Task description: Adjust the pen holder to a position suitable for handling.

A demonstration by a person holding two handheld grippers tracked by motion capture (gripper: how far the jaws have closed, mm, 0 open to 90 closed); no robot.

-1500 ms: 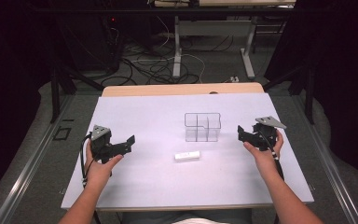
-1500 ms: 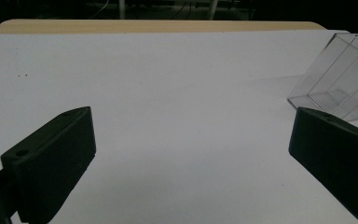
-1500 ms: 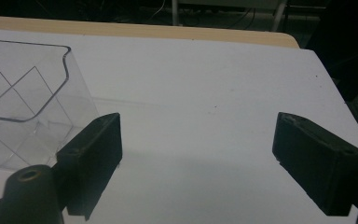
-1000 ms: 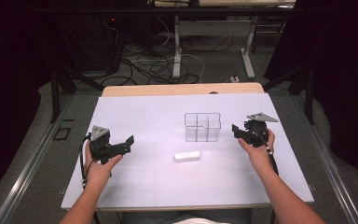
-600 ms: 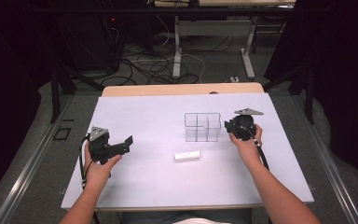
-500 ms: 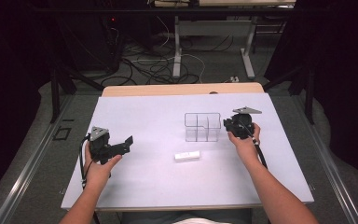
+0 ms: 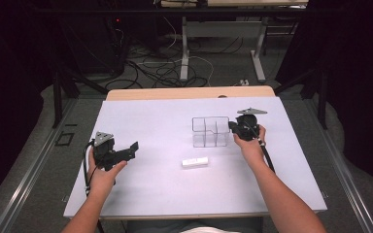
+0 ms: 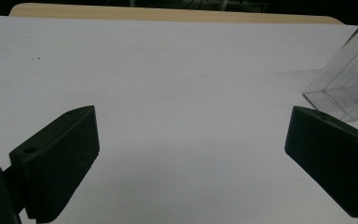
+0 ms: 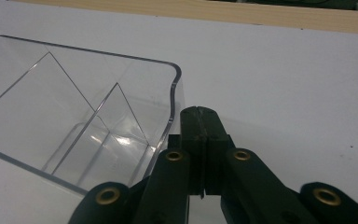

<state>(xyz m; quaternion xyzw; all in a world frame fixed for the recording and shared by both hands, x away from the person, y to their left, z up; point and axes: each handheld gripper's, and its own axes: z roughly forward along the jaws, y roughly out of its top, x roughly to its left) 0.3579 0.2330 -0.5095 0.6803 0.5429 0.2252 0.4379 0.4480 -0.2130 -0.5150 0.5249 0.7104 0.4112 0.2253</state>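
While the left gripper hovers over the white table sheet with jaws spread wide and empty, a small white rectangular block lies untouched nearer the middle. Rightward stands a clear plastic divided box, empty; just beside its wall the right gripper has its jaws pressed together on nothing. Any sorting looks unstarted.

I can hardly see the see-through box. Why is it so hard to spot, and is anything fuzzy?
High view: the clear box shows as thin outlines against white paper. Right gripper view: glare glints on its walls. Left gripper view: near jaws look soft.
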